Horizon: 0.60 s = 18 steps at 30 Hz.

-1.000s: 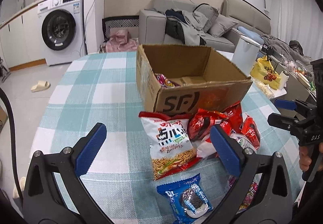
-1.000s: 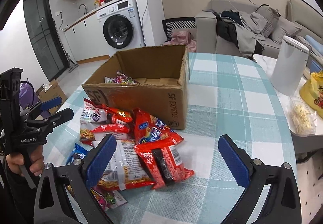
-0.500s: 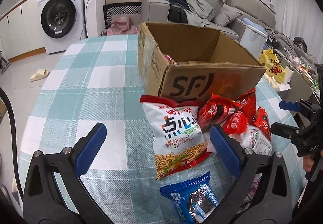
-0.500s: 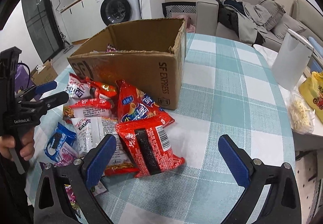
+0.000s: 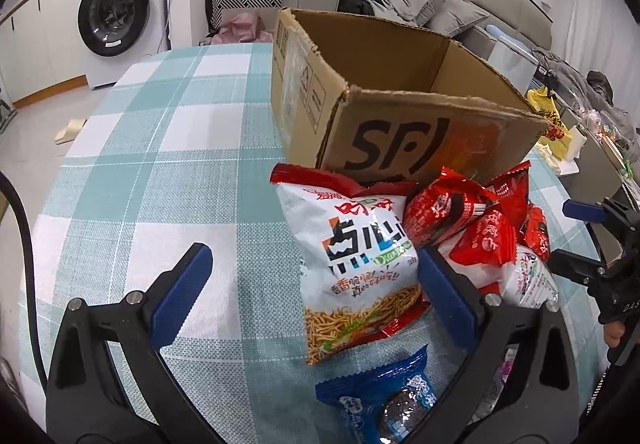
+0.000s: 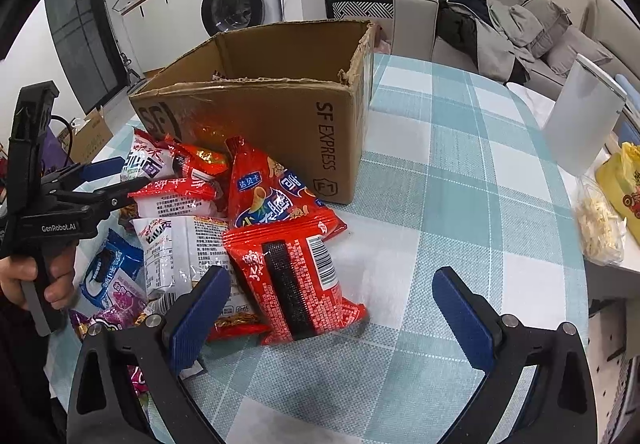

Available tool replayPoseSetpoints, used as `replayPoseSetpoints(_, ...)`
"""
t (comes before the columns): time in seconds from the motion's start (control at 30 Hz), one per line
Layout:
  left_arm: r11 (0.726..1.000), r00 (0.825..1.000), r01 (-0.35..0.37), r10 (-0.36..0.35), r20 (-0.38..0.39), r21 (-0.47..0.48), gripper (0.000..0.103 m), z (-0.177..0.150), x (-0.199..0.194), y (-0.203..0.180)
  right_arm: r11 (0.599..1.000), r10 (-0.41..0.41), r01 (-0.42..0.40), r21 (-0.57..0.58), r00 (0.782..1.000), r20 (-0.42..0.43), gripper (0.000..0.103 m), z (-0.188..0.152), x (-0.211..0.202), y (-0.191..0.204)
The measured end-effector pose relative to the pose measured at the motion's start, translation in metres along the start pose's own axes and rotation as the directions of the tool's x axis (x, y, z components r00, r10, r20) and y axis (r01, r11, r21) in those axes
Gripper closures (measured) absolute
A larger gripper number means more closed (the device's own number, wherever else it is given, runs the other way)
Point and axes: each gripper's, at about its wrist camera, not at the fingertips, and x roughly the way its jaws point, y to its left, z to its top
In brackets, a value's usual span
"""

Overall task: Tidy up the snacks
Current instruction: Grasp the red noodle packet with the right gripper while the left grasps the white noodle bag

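With both our left claw (image 5: pixel 308 286) and right claw (image 6: pixel 326 306) spread wide and empty over the snack packets heaped on the worktop (image 6: pixel 460 180) against the cardboard box (image 6: pixel 272 100), we risk pinching two slippery overlapping bags at once — say the red packet (image 6: pixel 296 280) plus its neighbour — and dropping one short of the box.

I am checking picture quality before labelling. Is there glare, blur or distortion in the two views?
Left wrist view: strong fisheye bending, dark corners; the cardboard box carries a red-orange reflection from the snack packets; print on the white noodle bag is sharp. Right wrist view: same bending; glossy highlights on the red packet, the same red glow on the box; no evident motion blur.
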Motion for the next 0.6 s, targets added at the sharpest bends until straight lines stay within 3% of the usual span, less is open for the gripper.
replayPoseSetpoints(0.33, 1.000, 1.000, 0.027, -0.027, -0.009, -0.005, 0.006, -0.002, 0.004, 0.004, 1.000, -0.010, 0.009, -0.015, 0.999, -0.033, 0.000, -0.003, 0.009, 0.001)
replayPoseSetpoints(0.6, 0.996, 0.996, 0.092, -0.091, -0.014, 0.011, 0.034, -0.006, 0.007, -0.002, 1.000, -0.022, 0.023, 0.021, 0.998, -0.055, 0.000, -0.004, 0.019, -0.009)
